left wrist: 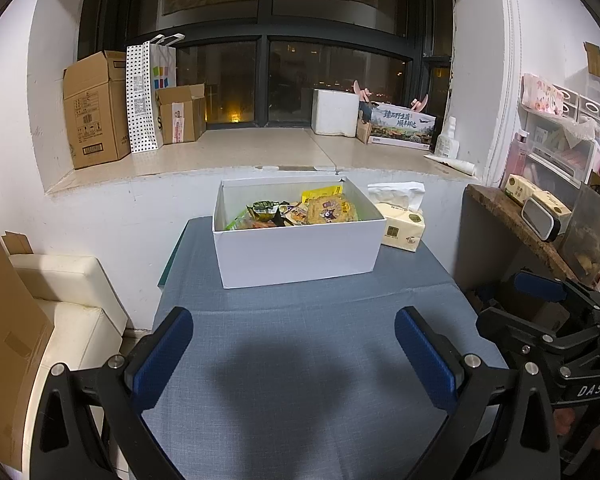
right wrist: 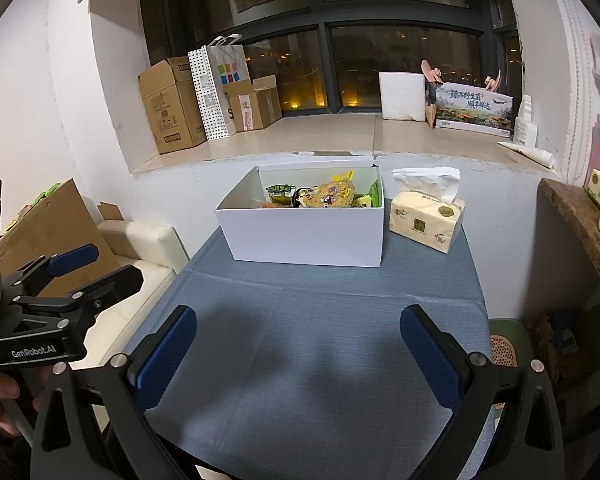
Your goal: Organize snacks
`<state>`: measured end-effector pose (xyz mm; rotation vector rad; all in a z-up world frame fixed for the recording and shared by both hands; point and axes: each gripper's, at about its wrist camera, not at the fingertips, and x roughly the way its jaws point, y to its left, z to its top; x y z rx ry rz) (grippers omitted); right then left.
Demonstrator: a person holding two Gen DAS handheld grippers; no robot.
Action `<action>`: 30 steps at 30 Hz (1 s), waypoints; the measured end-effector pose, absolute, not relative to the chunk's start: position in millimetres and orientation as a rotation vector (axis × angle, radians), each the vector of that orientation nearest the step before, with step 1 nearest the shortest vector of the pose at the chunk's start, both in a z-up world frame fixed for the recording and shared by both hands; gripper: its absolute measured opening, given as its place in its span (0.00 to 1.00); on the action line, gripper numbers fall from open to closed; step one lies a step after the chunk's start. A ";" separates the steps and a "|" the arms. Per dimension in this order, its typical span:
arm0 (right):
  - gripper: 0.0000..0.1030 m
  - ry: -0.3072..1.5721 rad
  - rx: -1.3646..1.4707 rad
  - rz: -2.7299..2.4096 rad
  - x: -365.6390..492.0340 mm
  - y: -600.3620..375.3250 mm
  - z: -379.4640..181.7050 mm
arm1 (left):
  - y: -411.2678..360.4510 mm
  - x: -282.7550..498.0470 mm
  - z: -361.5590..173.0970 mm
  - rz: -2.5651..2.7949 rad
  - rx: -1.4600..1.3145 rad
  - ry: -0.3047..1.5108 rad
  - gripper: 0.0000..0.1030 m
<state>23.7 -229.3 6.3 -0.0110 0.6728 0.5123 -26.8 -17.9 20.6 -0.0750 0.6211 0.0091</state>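
On blue table (left wrist: 300,320): white snack box (left wrist: 296,252); both tools wide, empty; green bin (right wrist: 504,340) right view only.

Tissue pack (right wrist: 426,220) on the blue tablecloth (right wrist: 320,344) — cardboard boxes (left wrist: 96,110), paper bag (left wrist: 150,92) on the sill.

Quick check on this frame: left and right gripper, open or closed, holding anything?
Left gripper: open, holding nothing, above the blue tablecloth.
Right gripper: open, holding nothing; snacks sit in the white box.
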 end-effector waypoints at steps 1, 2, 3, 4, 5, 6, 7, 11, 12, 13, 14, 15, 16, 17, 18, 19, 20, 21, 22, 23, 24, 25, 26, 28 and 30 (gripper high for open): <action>1.00 0.675 -0.010 0.509 23.8 -229.6 6.2 | -17.8 -27.1 20.3 0.008 -0.076 0.621 1.00; 1.00 0.675 -0.009 0.509 23.5 -229.7 6.6 | -17.6 -27.1 20.7 0.008 -0.076 0.621 1.00; 1.00 0.675 -0.009 0.511 23.6 -230.0 6.5 | -17.6 -27.2 20.6 0.009 -0.075 0.621 1.00; 1.00 0.674 -0.008 0.510 23.0 -230.2 7.1 | -17.5 -27.3 20.3 0.010 -0.075 0.622 1.00; 1.00 0.673 -0.009 0.510 23.0 -230.6 7.2 | -17.4 -27.0 20.4 0.010 -0.076 0.622 1.00; 1.00 0.673 -0.009 0.511 22.5 -230.6 7.7 | -17.4 -27.0 20.4 0.010 -0.078 0.623 1.00; 1.00 0.673 -0.009 0.511 22.9 -230.6 7.6 | -17.2 -27.2 20.0 0.010 -0.080 0.624 1.00; 1.00 0.674 -0.008 0.511 23.1 -230.5 7.4 | -17.1 -26.7 20.4 0.010 -0.077 0.626 1.00; 1.00 0.674 -0.008 0.510 23.3 -230.5 7.2 | -17.0 -26.5 20.4 0.009 -0.078 0.626 1.00; 1.00 0.675 -0.008 0.509 23.1 -230.5 7.6 | -16.9 -26.7 20.3 0.007 -0.079 0.625 1.00; 1.00 0.675 -0.008 0.510 23.2 -230.8 7.8 | -16.8 -26.8 20.2 0.005 -0.079 0.625 1.00; 1.00 0.675 -0.008 0.511 22.6 -230.7 8.3 | -17.3 -26.5 20.3 0.005 -0.079 0.625 1.00; 1.00 0.674 -0.009 0.511 22.1 -230.5 8.7 | -17.2 -26.5 20.2 0.007 -0.078 0.625 1.00; 1.00 0.674 -0.009 0.511 21.6 -230.3 9.2 | -17.7 -26.3 20.0 0.008 -0.077 0.626 1.00; 1.00 0.674 -0.009 0.511 23.2 -231.1 7.9 | -17.7 -26.4 20.0 0.007 -0.077 0.626 1.00; 1.00 0.674 -0.009 0.511 23.0 -231.0 8.1 | -17.5 -26.5 19.8 0.007 -0.078 0.627 1.00; 1.00 0.674 -0.009 0.512 22.8 -231.1 8.2 | -18.0 -26.3 19.8 0.007 -0.078 0.627 1.00; 1.00 0.674 -0.009 0.511 23.2 -231.0 7.7 | -18.7 -26.1 19.9 0.006 -0.077 0.628 1.00; 1.00 0.675 -0.008 0.512 23.0 -231.0 7.8 | -18.7 -26.1 19.7 0.006 -0.076 0.629 1.00; 1.00 0.676 -0.008 0.511 22.8 -231.0 7.7 | -19.1 -26.2 19.8 0.005 -0.075 0.629 1.00; 1.00 0.677 -0.008 0.511 22.9 -231.3 7.7 | -19.3 -26.2 19.7 0.005 -0.076 0.629 1.00; 1.00 0.678 -0.008 0.512 23.1 -231.7 7.8 | -19.1 -26.0 19.6 0.004 -0.077 0.630 1.00; 1.00 0.679 -0.008 0.513 23.0 -231.9 8.0 | -19.0 -26.1 19.3 0.004 -0.080 0.630 1.00; 1.00 0.678 -0.009 0.514 22.9 -231.7 8.4 | -18.7 -26.3 19.0 0.005 -0.080 0.631 1.00; 1.00 0.680 -0.008 0.513 22.8 -231.5 8.3 | -18.7 -25.9 19.3 0.005 -0.079 0.630 1.00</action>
